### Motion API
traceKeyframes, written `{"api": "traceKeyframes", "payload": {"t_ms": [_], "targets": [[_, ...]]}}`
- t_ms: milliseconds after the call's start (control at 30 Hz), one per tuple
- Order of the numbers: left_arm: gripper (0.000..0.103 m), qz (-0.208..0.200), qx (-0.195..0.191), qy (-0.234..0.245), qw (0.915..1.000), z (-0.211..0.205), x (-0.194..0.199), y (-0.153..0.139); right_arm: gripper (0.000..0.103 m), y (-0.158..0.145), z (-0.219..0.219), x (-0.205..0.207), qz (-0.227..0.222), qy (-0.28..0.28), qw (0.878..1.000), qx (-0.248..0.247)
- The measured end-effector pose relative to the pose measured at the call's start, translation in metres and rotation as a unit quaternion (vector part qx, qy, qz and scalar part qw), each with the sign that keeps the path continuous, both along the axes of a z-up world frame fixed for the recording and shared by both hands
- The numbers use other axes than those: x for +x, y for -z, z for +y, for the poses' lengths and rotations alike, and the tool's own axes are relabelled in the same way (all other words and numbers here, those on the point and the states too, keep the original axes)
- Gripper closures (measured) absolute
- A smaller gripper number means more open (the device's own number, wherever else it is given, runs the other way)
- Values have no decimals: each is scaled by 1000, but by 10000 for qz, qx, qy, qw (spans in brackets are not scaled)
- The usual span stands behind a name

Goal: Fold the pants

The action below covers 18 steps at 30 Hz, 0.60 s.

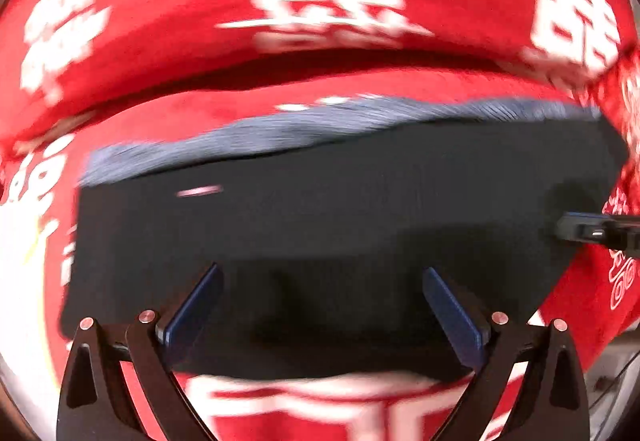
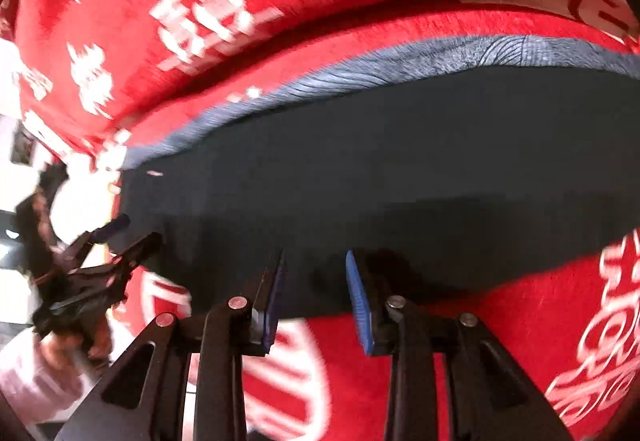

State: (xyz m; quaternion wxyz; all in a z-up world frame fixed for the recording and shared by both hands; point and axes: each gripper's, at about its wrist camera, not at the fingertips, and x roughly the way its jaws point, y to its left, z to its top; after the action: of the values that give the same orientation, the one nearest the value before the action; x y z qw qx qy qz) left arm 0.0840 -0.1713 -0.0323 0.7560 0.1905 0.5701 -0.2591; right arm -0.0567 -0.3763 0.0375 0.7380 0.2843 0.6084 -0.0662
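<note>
Blue-padded fingers (image 1: pixel 196 305) of your left gripper (image 1: pixel 324 293) are sitting nearest the lens, spread wide and grasping nothing, with the near edge of the pants (image 1: pixel 320 209) lying between and under them. Moving rightward across that view, you are seeing the dark folded panel spreading over the red blanket (image 1: pixel 160 1) with its white characters, a blue-grey ribbed edge (image 1: pixel 320 121) showing along the far side, and the tip of your other tool poking in at the right margin.

From the right wrist view, your left tool is appearing at the far left, then the pants (image 2: pixel 380 169), then your right gripper (image 2: pixel 316 269), whose jaws are standing partly apart and are not clamping cloth.

The fabric is looking soft, light and limp, so it is likely to sag and slide once lifted. You are best pinching both near corners, catching every layer, rather than the middle.

No containers are showing in either view; motion blur is hiding finer detail.
</note>
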Motion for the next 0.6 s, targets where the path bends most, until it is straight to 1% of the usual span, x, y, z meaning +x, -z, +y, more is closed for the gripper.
{"api": "traceKeyframes", "payload": {"t_ms": [33, 67, 100, 133, 167, 200, 233, 267, 300, 333, 400, 467, 500, 567, 600], "targets": [[2, -25, 185, 94, 9998, -8, -4, 10, 76, 8, -5, -2, 76, -56, 10000, -13], [1, 22, 490, 163, 9987, -12, -10, 25, 77, 8, -10, -7, -98, 0, 9999, 96], [1, 59, 294, 5, 9996, -6, -10, 28, 79, 6, -16, -12, -99, 167, 9997, 142], [1, 228, 81, -202, 9995, 4, -5, 26, 85, 4, -23, -16, 69, 397, 9991, 129], [1, 514, 111, -278, 9982, 10, 0, 28, 86, -1, -29, -20, 221, 658, 9975, 89], [1, 538, 157, -270, 9981, 12, 3, 24, 86, -8, -33, -18, 209, 760, 9969, 88], [1, 395, 230, -195, 9988, 11, 7, 18, 85, -13, -32, -11, 112, 673, 9976, 61], [1, 214, 218, -54, 9995, 6, 12, 10, 85, -19, -31, -3, -28, 494, 9988, 21], [1, 75, 109, 32, 9999, -2, 22, 1, 85, -24, -24, 21, -204, 165, 9996, -57], [1, -15, -20, 0, 10000, -9, 34, -6, 85, -25, -21, 34, -267, -12, 9996, -97], [1, -101, -220, -190, 9995, -21, 58, -9, 85, -17, -13, 76, -371, -273, 9989, -17], [1, -209, -180, -419, 9987, -31, 84, 3, 85, -4, -7, 100, -435, -375, 9983, -102], [1, -261, -53, -512, 9983, -33, 93, 14, 85, 5, 0, 108, -403, -424, 9982, -150], [0, -183, 247, -695, 9971, -32, 109, 41, 87, 27, -2, 125, -221, -430, 9985, -261], [0, -182, 180, -793, 9965, -25, 114, 48, 89, 29, -8, 126, -358, -325, 9984, -289]]}}
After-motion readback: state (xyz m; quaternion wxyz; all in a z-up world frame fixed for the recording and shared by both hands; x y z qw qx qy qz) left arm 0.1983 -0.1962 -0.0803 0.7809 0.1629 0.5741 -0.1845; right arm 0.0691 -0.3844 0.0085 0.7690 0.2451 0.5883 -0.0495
